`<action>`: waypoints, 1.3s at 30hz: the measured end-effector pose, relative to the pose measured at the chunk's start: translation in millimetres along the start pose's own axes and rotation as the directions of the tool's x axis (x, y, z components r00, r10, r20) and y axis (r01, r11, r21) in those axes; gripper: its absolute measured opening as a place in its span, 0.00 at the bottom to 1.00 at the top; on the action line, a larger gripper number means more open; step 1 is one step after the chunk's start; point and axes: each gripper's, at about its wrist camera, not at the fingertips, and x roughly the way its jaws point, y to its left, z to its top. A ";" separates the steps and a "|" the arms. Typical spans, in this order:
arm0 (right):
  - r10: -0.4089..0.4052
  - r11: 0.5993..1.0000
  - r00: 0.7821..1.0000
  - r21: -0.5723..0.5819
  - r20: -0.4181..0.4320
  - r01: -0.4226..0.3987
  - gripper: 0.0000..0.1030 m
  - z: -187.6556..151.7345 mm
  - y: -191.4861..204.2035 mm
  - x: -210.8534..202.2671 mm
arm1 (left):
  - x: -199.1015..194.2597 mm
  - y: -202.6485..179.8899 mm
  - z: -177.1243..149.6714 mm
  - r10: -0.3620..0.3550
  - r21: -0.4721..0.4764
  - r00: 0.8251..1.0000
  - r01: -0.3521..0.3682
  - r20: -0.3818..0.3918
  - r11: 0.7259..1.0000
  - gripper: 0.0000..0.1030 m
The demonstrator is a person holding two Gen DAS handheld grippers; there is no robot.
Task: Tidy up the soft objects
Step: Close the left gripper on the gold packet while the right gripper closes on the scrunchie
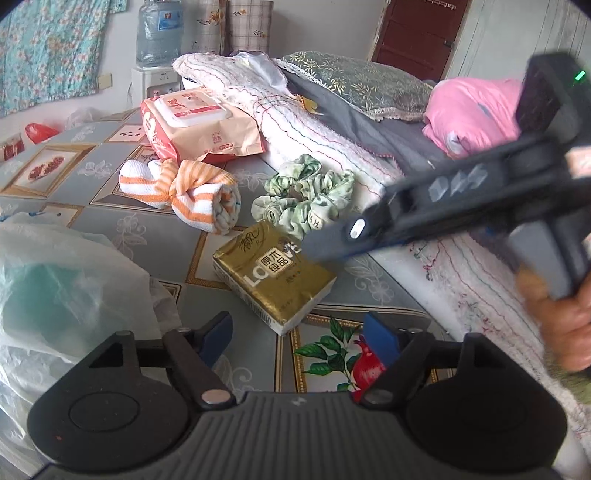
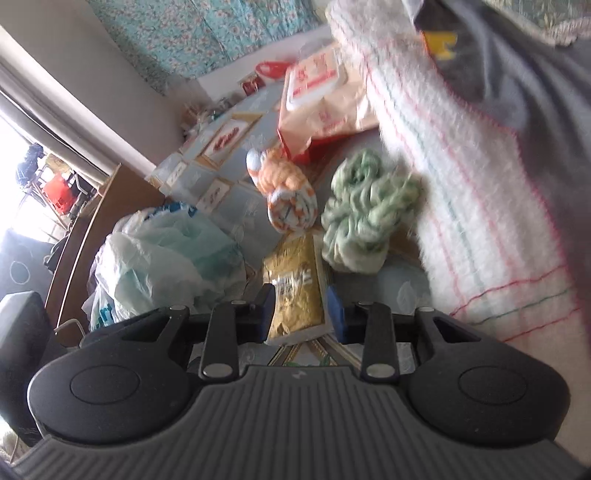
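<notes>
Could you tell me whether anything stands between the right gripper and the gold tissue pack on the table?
Nothing visible does. The right gripper points straight at the gold tissue pack, whose near end shows between its blue pads. The green scrunchies and the striped towel lie beyond the pack.

Water jug [image 1: 159, 33] stands upright on a white dispenser [image 1: 155, 83] at the back wall. Floral curtain [image 1: 51, 48] hangs to its left. Two rolls of checked material [image 1: 236, 26] stand beside the jug. Brown door [image 1: 421, 33] at back right. Desk [image 1: 221, 266] carries a patterned cover. Red bag [image 1: 38, 132] lies at the far left edge. Wall socket [image 1: 104, 81] sits below the curtain. Chair [image 2: 22, 354] and bright doorway [image 2: 22, 166] show in the right wrist view.
</notes>
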 end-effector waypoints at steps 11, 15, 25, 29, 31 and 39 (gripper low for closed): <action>-0.179 0.975 0.983 -0.124 0.040 0.183 0.52 47.8 -11.5 20.8 | 27.4 1.2 21.2 0.099 -0.112 0.995 -0.100 -0.014 0.989 0.87; -0.186 0.968 0.983 -0.174 -0.004 0.182 0.53 48.0 -11.4 41.4 | 37.6 1.1 25.9 0.142 -0.121 0.990 -0.144 -0.018 0.982 0.87; -0.236 0.937 0.970 -0.275 -0.052 0.213 0.45 42.9 -0.3 63.2 | 45.5 0.2 29.1 0.189 -0.117 0.982 -0.188 0.002 0.975 0.81; -0.231 0.941 0.973 -0.262 -0.029 0.215 0.21 41.2 -1.7 58.1 | 43.8 1.8 28.2 0.182 -0.120 0.983 -0.179 0.013 0.977 0.79; -0.220 0.946 0.975 -0.247 -0.019 0.209 0.16 41.3 -2.6 53.1 | 41.7 3.1 27.8 0.175 -0.137 0.984 -0.171 0.019 0.976 0.78; -0.190 0.954 0.980 -0.226 0.058 0.198 0.15 40.3 9.8 13.4 | 21.4 5.1 28.3 0.123 -0.194 0.989 -0.105 0.081 0.975 0.77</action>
